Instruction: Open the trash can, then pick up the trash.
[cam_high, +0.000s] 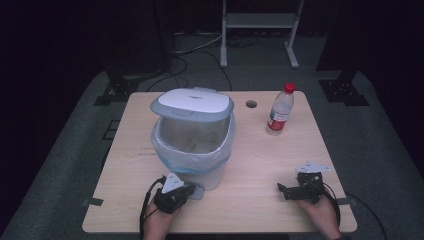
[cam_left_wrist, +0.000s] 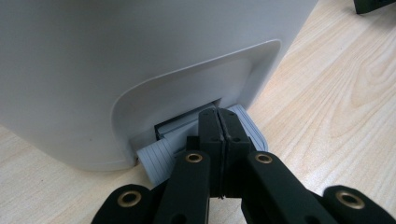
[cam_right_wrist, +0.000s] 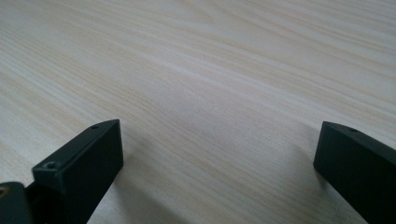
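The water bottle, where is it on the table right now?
In the high view the water bottle stands upright near the table's far right edge, right of the bin and beside the small round hole.

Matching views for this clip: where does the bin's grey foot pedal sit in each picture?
High view: pedal at the bin's base, beside the left gripper.
Left gripper view: lower centre, under the shut jaws.
Right gripper view: not in it.
Shared landmark: the wooden table.
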